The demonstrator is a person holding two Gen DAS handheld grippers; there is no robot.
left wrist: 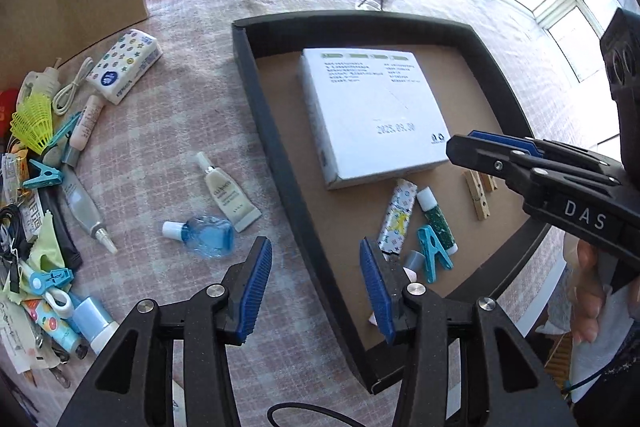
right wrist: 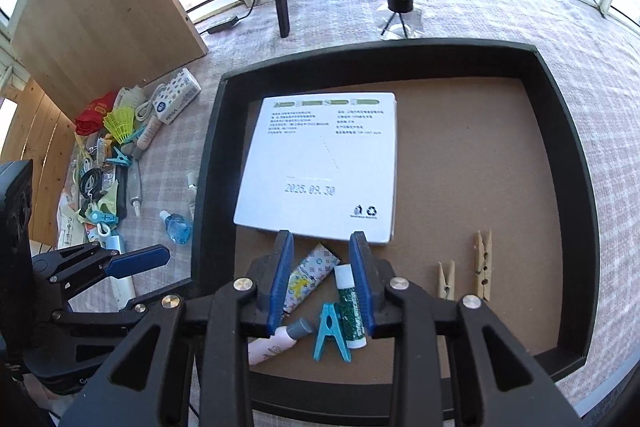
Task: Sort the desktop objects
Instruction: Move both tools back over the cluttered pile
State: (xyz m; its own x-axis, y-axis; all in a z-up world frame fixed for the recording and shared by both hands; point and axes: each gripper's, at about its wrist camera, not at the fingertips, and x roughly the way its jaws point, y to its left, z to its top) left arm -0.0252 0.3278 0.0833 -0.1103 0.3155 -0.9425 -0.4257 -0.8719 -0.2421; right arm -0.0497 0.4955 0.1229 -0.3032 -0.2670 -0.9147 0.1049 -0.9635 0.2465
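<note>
The white box (right wrist: 320, 167) reads "2025.09.30"; the right tool (left wrist: 496, 155) reads "DAS".

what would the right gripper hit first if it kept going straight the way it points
Probably the green glue stick, perhaps the patterned tube beside it; both lie on the tray floor between its open fingers. Depth is unclear.

my left gripper (left wrist: 316, 285) is matte black, built from flat linked bars with triangular cut-outs, joined by round silver rivets. each finger carries a ribbed blue pad (left wrist: 256, 291). a thin black cable (left wrist: 304, 413) loops under it. my right gripper (right wrist: 322, 283) has the same black bars, silver rivets and blue ribbed pads (right wrist: 280, 279). seen from the left camera, its body bears white letters "das" (left wrist: 584, 215) and small screws along the bars. behind it sits a black camera housing (left wrist: 622, 67) with round holes. the hand (left wrist: 588, 291) on its handle shows at a light-coloured garment.
</note>
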